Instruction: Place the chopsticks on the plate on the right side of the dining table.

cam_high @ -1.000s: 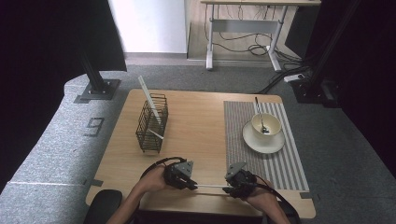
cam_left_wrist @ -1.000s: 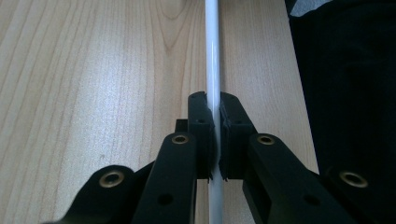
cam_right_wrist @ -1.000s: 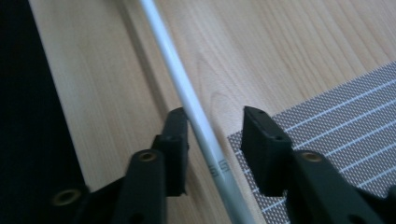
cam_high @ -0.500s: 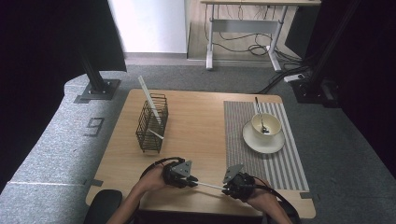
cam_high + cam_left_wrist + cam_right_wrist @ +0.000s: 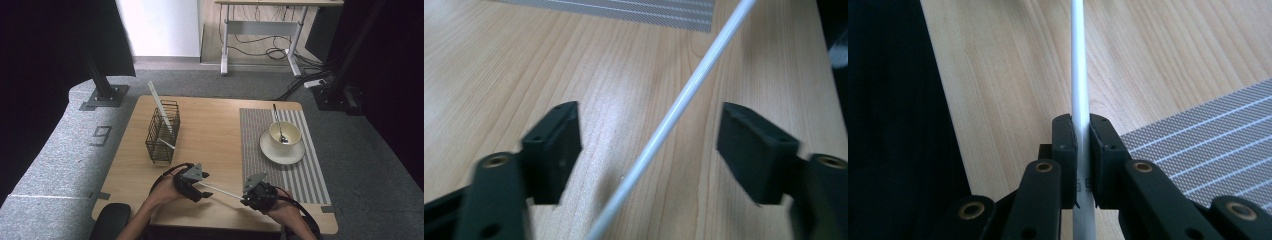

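Stick (image 5: pixel 220 190): thin, white, slanting just above the near table (image 5: pixel 215 125) edge, between both hands.
Right gripper (image 5: pixel 248 196): jaws pinched on the stick's right end (image 5: pixel 1079 100); sole grip.
Left gripper (image 5: pixel 198 188): jaws have just been opening, now spread, stick (image 5: pixel 674 112) passing between untouched.
Handling: draw the left away sideways without brushing the stick; keep the right grip firm, stick level.
Further off: wire basket (image 5: pixel 162 132), far left; cup (image 5: pixel 284 134) on a striped mat (image 5: pixel 300 170), right.

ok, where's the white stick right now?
High view: the white stick spans the table's near edge, clamped in the right gripper, its other end between the left gripper's open jaws.
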`<state>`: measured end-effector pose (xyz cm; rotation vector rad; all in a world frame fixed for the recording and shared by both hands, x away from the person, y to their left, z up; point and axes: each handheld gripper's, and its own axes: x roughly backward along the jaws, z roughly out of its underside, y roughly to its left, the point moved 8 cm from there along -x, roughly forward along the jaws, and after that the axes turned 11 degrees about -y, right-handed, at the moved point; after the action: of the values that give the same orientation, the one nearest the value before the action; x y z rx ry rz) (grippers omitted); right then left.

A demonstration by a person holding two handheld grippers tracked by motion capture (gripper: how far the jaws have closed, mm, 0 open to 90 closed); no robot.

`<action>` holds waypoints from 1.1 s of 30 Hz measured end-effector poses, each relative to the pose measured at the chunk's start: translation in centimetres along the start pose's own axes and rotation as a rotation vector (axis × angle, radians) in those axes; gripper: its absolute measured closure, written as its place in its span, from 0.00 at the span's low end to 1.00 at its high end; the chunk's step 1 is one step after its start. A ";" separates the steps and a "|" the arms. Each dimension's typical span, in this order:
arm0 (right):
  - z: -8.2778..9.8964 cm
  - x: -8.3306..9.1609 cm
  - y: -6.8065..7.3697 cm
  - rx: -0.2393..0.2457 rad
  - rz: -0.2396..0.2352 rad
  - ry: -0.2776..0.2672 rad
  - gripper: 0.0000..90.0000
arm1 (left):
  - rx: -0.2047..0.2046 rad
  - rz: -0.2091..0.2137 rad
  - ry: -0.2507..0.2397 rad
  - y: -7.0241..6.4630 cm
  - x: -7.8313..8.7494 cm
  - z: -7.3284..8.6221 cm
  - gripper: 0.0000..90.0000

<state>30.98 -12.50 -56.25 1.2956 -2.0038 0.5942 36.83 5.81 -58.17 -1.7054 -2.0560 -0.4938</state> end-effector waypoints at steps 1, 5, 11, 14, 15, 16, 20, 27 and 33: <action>0.0 0.1 -0.1 0.004 0.002 0.000 0.91 | 0.033 -0.012 -0.017 0.3 0.1 0.0 0.22; 0.1 0.4 -0.2 0.001 0.011 0.001 0.91 | 0.111 -0.075 -0.062 1.2 0.7 0.1 0.15; 0.3 1.1 -0.7 -0.007 0.036 -0.003 0.91 | 0.136 -0.204 -0.059 2.3 1.4 1.0 0.00; 0.4 1.5 -1.0 -0.018 0.053 -0.006 0.91 | 0.144 -0.247 -0.048 2.6 1.6 1.5 0.00; 0.5 1.7 -1.2 -0.022 0.057 -0.008 0.91 | 0.149 -0.257 -0.045 2.7 1.6 1.6 0.00; 0.5 1.9 -1.3 -0.026 0.063 -0.010 0.91 | 0.157 -0.262 -0.043 2.8 1.7 1.7 0.00; 0.7 2.6 -1.8 -0.049 0.094 -0.022 0.91 | 0.184 -0.288 -0.020 3.2 1.8 2.4 0.00; 0.9 3.8 -3.0 -0.086 0.147 -0.044 0.91 | 0.215 -0.302 0.042 3.5 1.3 3.5 0.00; 1.2 4.6 -4.1 -0.126 0.189 -0.055 0.91 | 0.220 -0.297 0.080 3.4 0.8 4.1 0.00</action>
<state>33.09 -17.79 -53.59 1.0662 -2.1883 0.5140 39.68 9.22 -61.28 -1.2445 -2.2237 -0.3999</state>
